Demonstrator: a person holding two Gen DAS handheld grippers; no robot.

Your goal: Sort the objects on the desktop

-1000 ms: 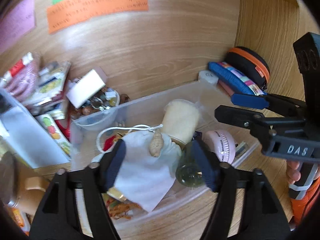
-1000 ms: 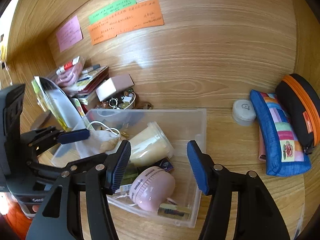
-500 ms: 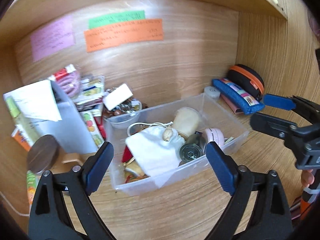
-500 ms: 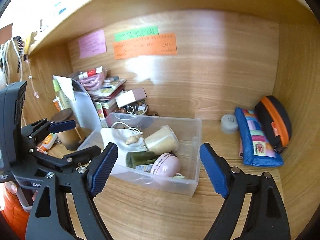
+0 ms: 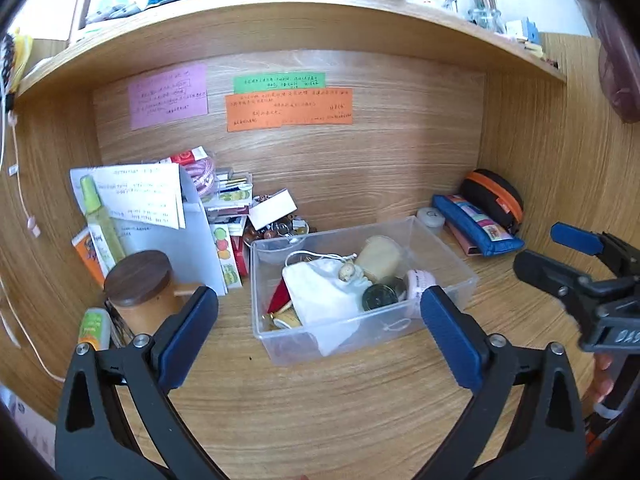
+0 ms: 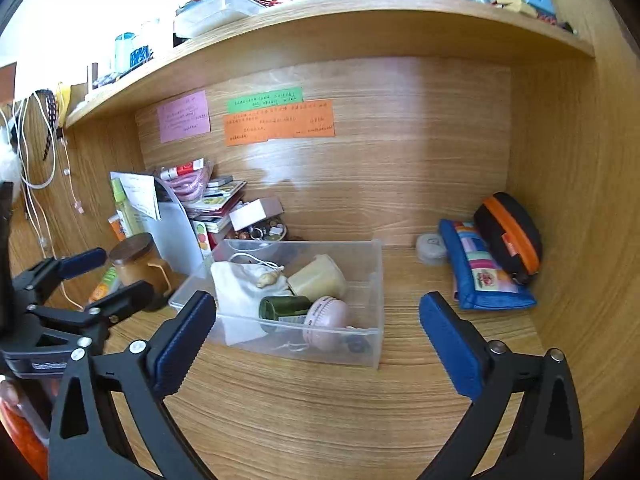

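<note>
Sitting on the wooden desk [image 5: 320, 408] near the middle of the alcove is the clear plastic bin [image 5: 352, 332] — a shallow, see-through rectangular tub whose contents show plainly through its walls. Inside it lie a white drawstring pouch [image 5: 324, 296] with a small pale shell-like bead on its cord, a cream-coloured lidded cup [image 5: 378, 258] tipped on its side, a dark green round jar [image 6: 282, 308] also on its side, and a pink round gadget [image 6: 326, 322] at the near right corner; something red and gold peeks from under the pouch. The left gripper [image 5: 318, 328] hangs in front of the bin with its jaws spread wide and nothing between them, having just been opening; the right gripper [image 6: 316, 338] is likewise released, its jaws just opened wide and empty, clear of the bin's front wall. Left of the bin stand a tan mug with a dark wooden lid [image 5: 138, 284], a white file holder [image 5: 176, 240] stuffed with papers and a green bottle, and a heap of packets and trinkets. To the right — against the side panel — rest a small round white tin [image 5: 431, 216], a blue patchwork pencil case [image 6: 486, 276] and a black pouch with an orange zip [image 6: 508, 236]. Pink, green and orange notes [image 5: 288, 109] are stuck on the back wall.
</note>
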